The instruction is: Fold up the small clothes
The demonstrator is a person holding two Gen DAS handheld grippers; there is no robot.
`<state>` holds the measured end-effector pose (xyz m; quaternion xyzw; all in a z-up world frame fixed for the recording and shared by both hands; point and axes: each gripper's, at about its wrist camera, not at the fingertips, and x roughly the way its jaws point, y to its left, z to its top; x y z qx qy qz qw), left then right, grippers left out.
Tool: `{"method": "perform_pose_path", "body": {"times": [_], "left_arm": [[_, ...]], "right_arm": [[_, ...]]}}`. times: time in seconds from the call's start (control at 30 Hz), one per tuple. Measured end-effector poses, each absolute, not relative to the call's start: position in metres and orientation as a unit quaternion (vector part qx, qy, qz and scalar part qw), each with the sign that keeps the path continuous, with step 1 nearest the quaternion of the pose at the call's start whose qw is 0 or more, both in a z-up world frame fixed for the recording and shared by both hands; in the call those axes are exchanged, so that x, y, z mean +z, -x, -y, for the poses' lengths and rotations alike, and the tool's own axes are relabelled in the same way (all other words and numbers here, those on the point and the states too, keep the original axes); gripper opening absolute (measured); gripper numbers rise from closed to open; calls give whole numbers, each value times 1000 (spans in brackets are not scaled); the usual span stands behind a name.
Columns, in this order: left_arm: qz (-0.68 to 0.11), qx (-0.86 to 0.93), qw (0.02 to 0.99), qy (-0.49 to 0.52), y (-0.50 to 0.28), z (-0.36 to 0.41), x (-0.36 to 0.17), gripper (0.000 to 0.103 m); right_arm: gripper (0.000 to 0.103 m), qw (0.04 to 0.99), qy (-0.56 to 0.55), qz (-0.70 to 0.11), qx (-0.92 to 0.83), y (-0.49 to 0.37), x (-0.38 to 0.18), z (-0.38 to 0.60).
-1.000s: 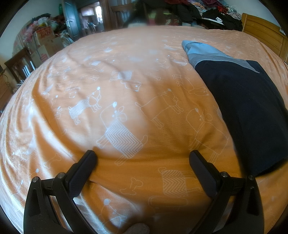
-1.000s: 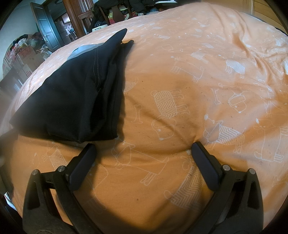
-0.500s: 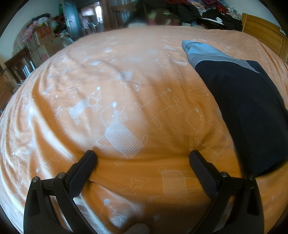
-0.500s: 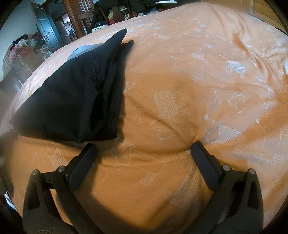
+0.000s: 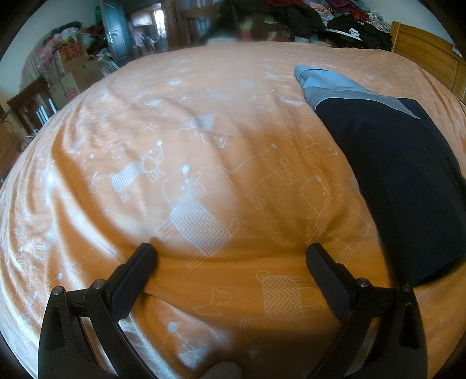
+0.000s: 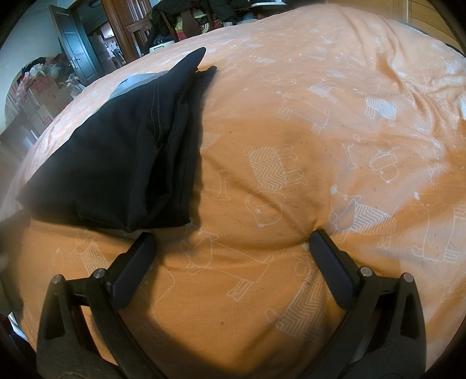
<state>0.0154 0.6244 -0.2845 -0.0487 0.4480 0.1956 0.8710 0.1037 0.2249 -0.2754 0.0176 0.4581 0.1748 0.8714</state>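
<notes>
A folded dark navy garment (image 5: pixel 402 175) with a grey and light-blue band at its far end lies on the orange bedspread (image 5: pixel 204 116), to the right in the left wrist view. The right wrist view shows the same garment (image 6: pixel 116 151) at the left, its edges stacked in layers. My left gripper (image 5: pixel 231 256) is open, its fingertips pressing into bare bedspread to the left of the garment. My right gripper (image 6: pixel 231 242) is open too, resting on the bedspread (image 6: pixel 320 131); its left finger (image 6: pixel 131 268) sits just below the garment's near corner, not holding it.
A wooden headboard (image 5: pixel 425 58) borders the bed at the far right. Piled clothes (image 5: pixel 320 17) lie beyond the far edge. Cardboard boxes (image 5: pixel 72 67), a dark chair (image 5: pixel 32 108) and an open door (image 6: pixel 75 58) stand off the bed's left side.
</notes>
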Motion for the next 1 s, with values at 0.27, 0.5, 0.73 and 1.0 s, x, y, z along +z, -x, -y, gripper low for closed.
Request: {"method": "perform_pose_path", "body": {"times": [0.27, 0.5, 0.73, 1.0], "left_arm": [[-448, 196, 871, 48, -16, -624, -284, 103], [-448, 196, 871, 49, -16, -624, -285, 103], [-448, 196, 871, 49, -15, -624, -285, 103], [-448, 196, 871, 49, -16, -624, -285, 103]], "right_arm": [[103, 871, -19, -458, 176, -104, -275, -225], [103, 871, -19, -458, 176, -104, -275, -226], [103, 871, -20, -458, 176, -104, -276, -225], [103, 871, -21, -457, 176, -102, -275, -224]]}}
